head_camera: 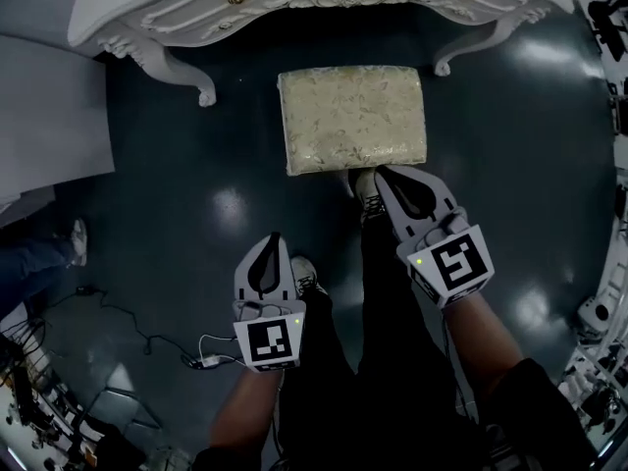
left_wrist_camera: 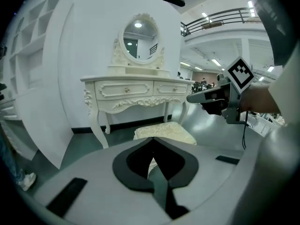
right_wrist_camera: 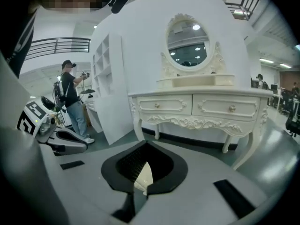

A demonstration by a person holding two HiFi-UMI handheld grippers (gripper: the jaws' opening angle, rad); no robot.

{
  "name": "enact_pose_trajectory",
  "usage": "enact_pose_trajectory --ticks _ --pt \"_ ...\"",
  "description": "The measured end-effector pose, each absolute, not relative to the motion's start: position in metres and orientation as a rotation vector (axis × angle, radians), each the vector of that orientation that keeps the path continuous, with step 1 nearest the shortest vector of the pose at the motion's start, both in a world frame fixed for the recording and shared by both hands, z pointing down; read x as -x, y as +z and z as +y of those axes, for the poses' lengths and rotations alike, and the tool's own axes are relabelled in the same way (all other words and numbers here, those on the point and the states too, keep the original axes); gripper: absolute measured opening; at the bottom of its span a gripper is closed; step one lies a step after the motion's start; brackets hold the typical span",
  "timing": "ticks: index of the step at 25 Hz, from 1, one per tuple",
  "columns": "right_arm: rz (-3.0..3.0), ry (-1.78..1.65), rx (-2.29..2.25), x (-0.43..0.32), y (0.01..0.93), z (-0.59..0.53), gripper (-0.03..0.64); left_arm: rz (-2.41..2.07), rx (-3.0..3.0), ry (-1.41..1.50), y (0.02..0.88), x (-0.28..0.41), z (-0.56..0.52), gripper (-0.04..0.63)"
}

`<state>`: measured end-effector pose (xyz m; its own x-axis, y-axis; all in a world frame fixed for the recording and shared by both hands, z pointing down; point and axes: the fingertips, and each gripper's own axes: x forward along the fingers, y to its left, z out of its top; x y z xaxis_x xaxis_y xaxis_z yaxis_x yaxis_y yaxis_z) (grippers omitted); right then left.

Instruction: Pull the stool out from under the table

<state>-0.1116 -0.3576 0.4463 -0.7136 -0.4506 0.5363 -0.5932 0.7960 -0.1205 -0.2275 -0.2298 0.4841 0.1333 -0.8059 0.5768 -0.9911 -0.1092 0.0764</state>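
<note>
The stool (head_camera: 353,118) has a cream patterned cushion and stands on the dark floor just in front of the white dressing table (head_camera: 196,8). My right gripper (head_camera: 381,172) is shut and holds nothing, its tip right at the stool's near edge. My left gripper (head_camera: 274,237) is also shut on nothing and sits further back and to the left, apart from the stool. In the left gripper view the stool (left_wrist_camera: 164,131) shows beyond the closed left gripper (left_wrist_camera: 153,139), with the table (left_wrist_camera: 136,90) behind. In the right gripper view the right gripper (right_wrist_camera: 144,144) points at the table (right_wrist_camera: 197,104).
A white panel (head_camera: 49,116) leans at the left. Cables (head_camera: 118,312) lie on the floor at the lower left, and equipment (head_camera: 599,312) stands along the right edge. Another person (right_wrist_camera: 72,102) stands by the shelving. My shoes are just behind the stool.
</note>
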Motion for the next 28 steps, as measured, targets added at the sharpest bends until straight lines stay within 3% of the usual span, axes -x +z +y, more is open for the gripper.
enact_pose_trajectory --ticks 8,15,28 --pt "-2.474 0.425 -1.019 0.094 0.267 -0.284 0.028 -1.557 -2.191 0.539 0.302 0.219 -0.172 0.008" --pt "-2.457 0.351 -1.017 0.088 0.174 -0.223 0.028 -1.473 -2.264 0.474 0.204 0.202 -0.135 0.008" --pt "-2.531 0.375 -0.97 0.025 0.134 -0.151 0.028 -1.451 -2.272 0.43 0.165 0.114 -0.1 0.008"
